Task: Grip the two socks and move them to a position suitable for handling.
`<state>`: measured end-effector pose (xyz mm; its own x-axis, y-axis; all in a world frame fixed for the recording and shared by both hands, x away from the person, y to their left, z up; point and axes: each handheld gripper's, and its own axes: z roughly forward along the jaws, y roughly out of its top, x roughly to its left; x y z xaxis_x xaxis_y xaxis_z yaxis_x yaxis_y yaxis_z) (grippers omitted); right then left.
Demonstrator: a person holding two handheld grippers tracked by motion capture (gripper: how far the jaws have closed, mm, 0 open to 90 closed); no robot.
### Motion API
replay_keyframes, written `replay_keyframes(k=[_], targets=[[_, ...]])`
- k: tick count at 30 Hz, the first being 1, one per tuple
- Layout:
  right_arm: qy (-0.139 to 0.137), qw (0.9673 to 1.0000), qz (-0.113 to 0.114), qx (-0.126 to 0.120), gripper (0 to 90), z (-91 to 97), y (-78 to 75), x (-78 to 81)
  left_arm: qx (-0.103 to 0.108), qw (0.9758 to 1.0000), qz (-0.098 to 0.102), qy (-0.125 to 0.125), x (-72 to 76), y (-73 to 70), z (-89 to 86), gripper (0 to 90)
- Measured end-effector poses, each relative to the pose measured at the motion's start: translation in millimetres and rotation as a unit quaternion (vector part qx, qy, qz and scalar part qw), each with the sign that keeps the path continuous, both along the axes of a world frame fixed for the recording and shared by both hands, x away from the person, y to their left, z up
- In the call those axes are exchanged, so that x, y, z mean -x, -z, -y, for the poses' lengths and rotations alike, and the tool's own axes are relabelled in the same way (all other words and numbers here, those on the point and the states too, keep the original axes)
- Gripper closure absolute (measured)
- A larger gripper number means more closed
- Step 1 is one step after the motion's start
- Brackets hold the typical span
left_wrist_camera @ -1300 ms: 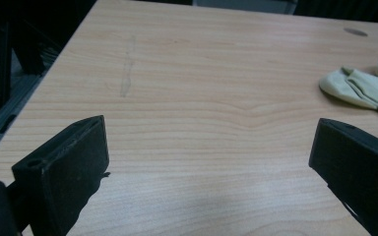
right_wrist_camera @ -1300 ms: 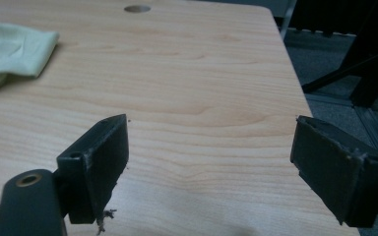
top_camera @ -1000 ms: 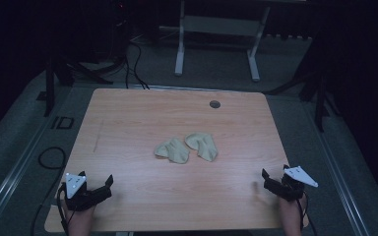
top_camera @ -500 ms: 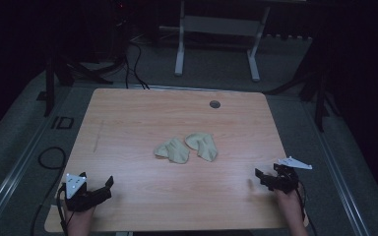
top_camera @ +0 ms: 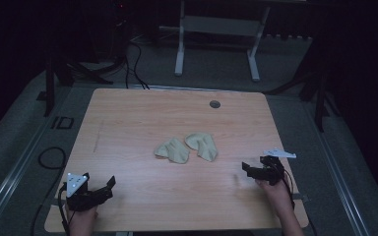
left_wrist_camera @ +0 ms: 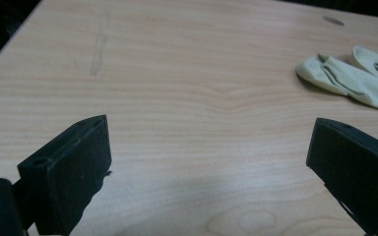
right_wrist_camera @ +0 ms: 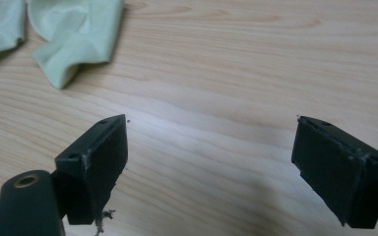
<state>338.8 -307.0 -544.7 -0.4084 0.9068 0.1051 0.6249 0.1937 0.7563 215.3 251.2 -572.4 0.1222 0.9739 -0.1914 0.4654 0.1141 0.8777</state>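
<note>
Right gripper [top_camera: 248,170] has its jaws spread wide with nothing in them, hovering low over the table [top_camera: 128,123]. The two socks [top_camera: 187,147] lie ahead and to its left, touching each other. Left gripper [top_camera: 109,184] is spread too, socks well off to its front-right. Since they overlap, a sloppy pinch could drag both along. Compared with a second ago, the right one has slid inward toward them; the left hasn't budged.

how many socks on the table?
2. Left sock and right sock lie side by side at the table's middle, touching or nearly so. Both grippers are apart from them, jaws open. Nothing seems hidden.
</note>
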Motion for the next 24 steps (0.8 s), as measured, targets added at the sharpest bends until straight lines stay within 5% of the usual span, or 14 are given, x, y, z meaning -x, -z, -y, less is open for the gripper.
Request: replay_keyframes(k=[7, 14, 24], targets=[[-0.025, 0.9990, -0.012, 0.034, 15.9, -27.9, -9.8, -14.6, -0.012, 0.9994, -0.020, 0.026, -2.3, -1.5, 6.3, 2.9], [-0.050, 0.9983, -0.013, 0.028, 15.9, -56.6, -14.1, -30.3, -0.013, 0.9990, -0.028, 0.032, -3.8, 0.5, 6.4, 2.9], [-0.100, 0.9932, -0.028, 0.052, 21.2, -103.0, -19.7, -51.5, -0.008, 0.9988, -0.032, 0.037, -5.3, 2.9, 6.3, 2.9]])
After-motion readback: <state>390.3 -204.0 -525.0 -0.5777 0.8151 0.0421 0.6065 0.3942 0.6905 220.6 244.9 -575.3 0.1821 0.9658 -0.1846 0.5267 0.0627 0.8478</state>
